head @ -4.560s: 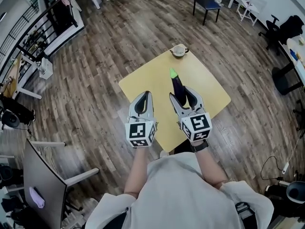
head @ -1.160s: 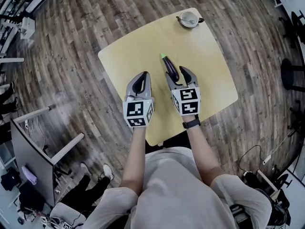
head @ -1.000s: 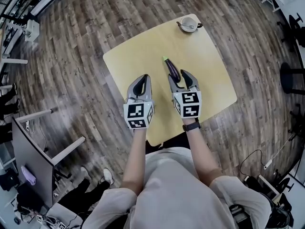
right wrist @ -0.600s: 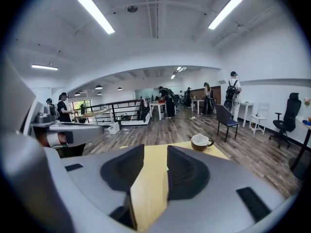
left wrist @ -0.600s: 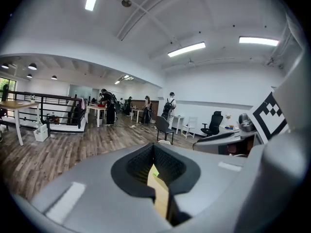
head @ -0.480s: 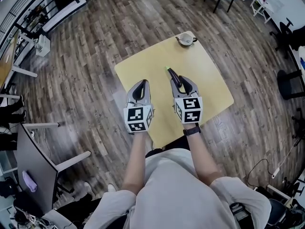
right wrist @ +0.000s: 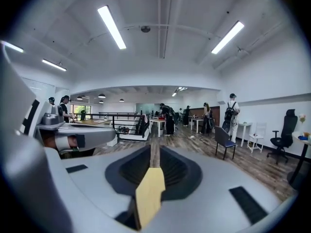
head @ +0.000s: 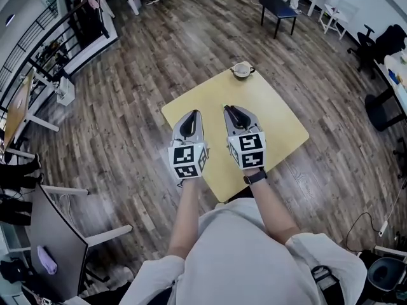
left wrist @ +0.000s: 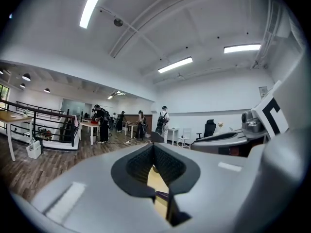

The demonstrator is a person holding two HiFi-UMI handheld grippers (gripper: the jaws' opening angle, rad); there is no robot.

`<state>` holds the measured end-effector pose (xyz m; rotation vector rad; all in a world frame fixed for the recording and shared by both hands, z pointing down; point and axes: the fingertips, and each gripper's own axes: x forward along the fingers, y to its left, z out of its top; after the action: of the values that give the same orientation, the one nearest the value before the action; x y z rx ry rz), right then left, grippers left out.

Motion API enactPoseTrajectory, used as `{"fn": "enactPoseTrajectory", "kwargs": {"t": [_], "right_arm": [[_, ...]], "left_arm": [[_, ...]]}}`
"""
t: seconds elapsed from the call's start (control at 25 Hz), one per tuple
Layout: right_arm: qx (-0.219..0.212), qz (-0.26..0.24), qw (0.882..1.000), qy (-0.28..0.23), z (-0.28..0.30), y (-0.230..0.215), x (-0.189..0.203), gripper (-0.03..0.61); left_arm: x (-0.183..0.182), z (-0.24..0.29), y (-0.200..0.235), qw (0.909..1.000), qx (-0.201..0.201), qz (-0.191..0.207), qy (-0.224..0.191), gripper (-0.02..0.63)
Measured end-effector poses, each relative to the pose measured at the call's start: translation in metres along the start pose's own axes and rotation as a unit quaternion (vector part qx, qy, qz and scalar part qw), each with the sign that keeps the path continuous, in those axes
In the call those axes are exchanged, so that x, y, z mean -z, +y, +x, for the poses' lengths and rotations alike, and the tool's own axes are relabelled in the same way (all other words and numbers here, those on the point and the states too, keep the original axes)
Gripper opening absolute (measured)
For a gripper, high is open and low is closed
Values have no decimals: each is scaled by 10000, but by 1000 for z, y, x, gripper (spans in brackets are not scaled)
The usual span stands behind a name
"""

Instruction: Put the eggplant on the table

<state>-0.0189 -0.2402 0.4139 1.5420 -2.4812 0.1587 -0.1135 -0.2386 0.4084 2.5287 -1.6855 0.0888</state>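
the eggplant [left wrist: 162,194] is seen only as a thin purple sliver, lying on the yellow worktop [head: 273,119], through the slit of the left gripper [head: 193,115], whose jaws are pressed together on nothing. the right gripper [head: 231,110] is held over the worktop, its jaws nearly together and closing, with nothing between them. the placing is judged done. both grippers are best drawn straight up and clear, so that nothing is nudged toward the cup [head: 241,69].

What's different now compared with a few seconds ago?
The right gripper laid the eggplant on the table and let go; its jaws are closing, empty. Both grippers then lifted, and in the head view the right one covers the eggplant. The left gripper stayed shut and empty; the cup stayed at the table's far corner.
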Motion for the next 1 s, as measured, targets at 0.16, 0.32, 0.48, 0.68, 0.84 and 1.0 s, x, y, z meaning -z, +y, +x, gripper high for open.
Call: {"fn": "enactPoseTrajectory", "kwargs": {"t": [0.16, 0.32, 0.48, 0.68, 0.84, 1.0], "right_arm": [[102, -42, 9994, -338, -11, 5, -24, 48], [200, -5, 9982, -564, -30, 10, -41, 37], [375, -11, 9959, -828, -50, 8, -57, 28], [513, -96, 9929, -1065, -65, 3, -68, 25], [585, -87, 9919, -1121, -74, 0, -67, 25], [576, -101, 9915, -1159, -76, -3, -68, 25]], "left_arm": [[-25, -5, -5, 9995, 66, 119, -272, 5], [-43, -22, -6, 9989, 52, 188, -431, 5], [-55, -37, -9, 9982, 35, 242, -552, 5], [-61, -48, -6, 9973, -11, 268, -688, 5], [-59, -55, -7, 9972, 5, 263, -705, 5], [-57, -54, -10, 9972, 16, 275, -701, 5]]}}
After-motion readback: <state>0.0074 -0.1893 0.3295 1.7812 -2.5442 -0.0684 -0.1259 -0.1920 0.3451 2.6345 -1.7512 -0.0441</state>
